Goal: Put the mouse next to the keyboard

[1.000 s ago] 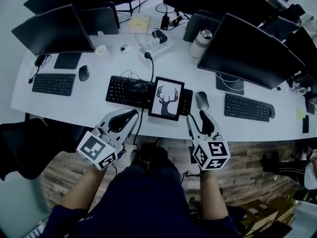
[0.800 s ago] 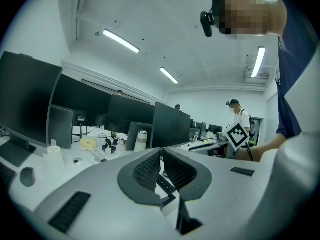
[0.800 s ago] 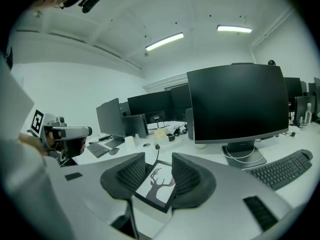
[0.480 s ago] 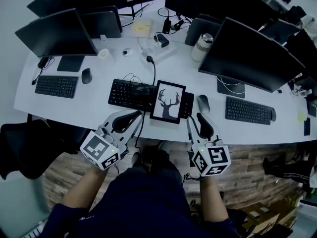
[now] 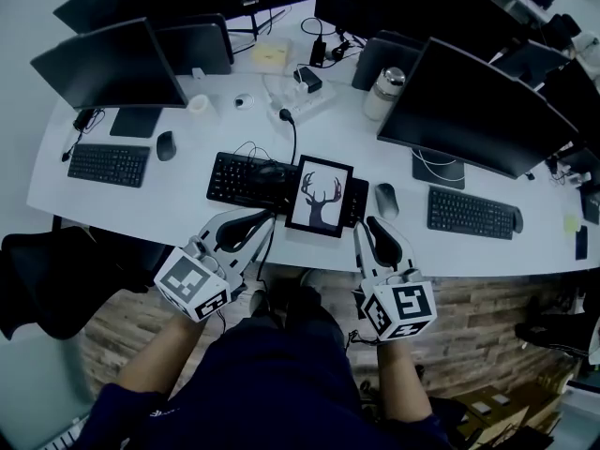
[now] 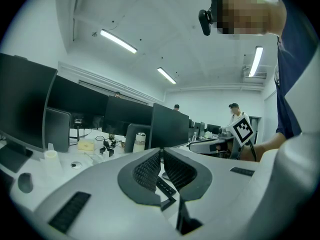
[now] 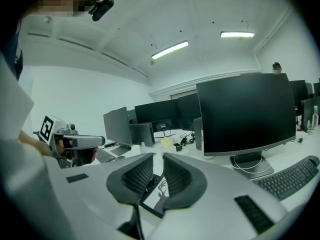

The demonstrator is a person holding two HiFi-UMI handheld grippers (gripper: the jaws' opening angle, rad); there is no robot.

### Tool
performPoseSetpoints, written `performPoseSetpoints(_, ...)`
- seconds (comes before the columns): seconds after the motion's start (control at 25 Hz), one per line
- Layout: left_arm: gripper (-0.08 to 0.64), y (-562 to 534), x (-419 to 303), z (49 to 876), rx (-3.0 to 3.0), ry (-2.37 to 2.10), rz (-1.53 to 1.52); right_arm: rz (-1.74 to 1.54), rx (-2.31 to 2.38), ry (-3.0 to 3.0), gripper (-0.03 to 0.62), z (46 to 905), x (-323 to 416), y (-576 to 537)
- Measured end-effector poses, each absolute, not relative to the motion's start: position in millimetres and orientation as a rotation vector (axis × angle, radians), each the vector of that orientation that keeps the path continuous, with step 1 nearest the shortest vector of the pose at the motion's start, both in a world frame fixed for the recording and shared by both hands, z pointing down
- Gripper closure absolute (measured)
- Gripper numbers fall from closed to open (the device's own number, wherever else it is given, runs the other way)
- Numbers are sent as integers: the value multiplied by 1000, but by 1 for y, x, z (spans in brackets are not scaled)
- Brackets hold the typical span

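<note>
One mouse (image 5: 385,200) lies just beyond the empty right gripper (image 5: 367,225), its jaws closing.

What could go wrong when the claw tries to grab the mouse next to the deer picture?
1. The right claw is closing with nothing in it; if it stays narrow it may shove the mouse instead of gripping it.
2. The deer picture lies over the keyboard right beside the mouse, so a careless reach could knock it.
3. A second mouse sits further left; grabbing that one would probably be a mix-up.
</note>
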State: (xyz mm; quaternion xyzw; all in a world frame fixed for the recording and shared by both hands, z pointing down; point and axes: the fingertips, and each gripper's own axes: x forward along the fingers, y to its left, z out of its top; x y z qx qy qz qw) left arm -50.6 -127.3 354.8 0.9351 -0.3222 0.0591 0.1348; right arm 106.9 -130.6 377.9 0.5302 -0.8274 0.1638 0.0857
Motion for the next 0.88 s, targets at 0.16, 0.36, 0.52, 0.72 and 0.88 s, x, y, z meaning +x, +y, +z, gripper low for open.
performPoseSetpoints(0.16, 517, -129, -51, 354, 2711, -932, 171, 478, 1567, -2481, 535, 375, 102, -131)
performPoseSetpoints(0.36, 517, -132, -51, 353, 2711, -930, 166, 468, 1560, -2495, 558, 371, 98, -133)
performPoseSetpoints(0.52, 517, -134, -51, 354, 2708, -930, 164, 472, 1546, -2509, 565, 370, 93, -133)
performPoseSetpoints(0.72, 517, -137, -51, 355, 2703, -931, 166, 485, 1534, -2523, 588, 372, 90, -135)
performPoseSetpoints(0.88, 517, -140, -52, 357, 2697, -930, 170, 508, 1524, -2532, 588, 374, 89, -138)
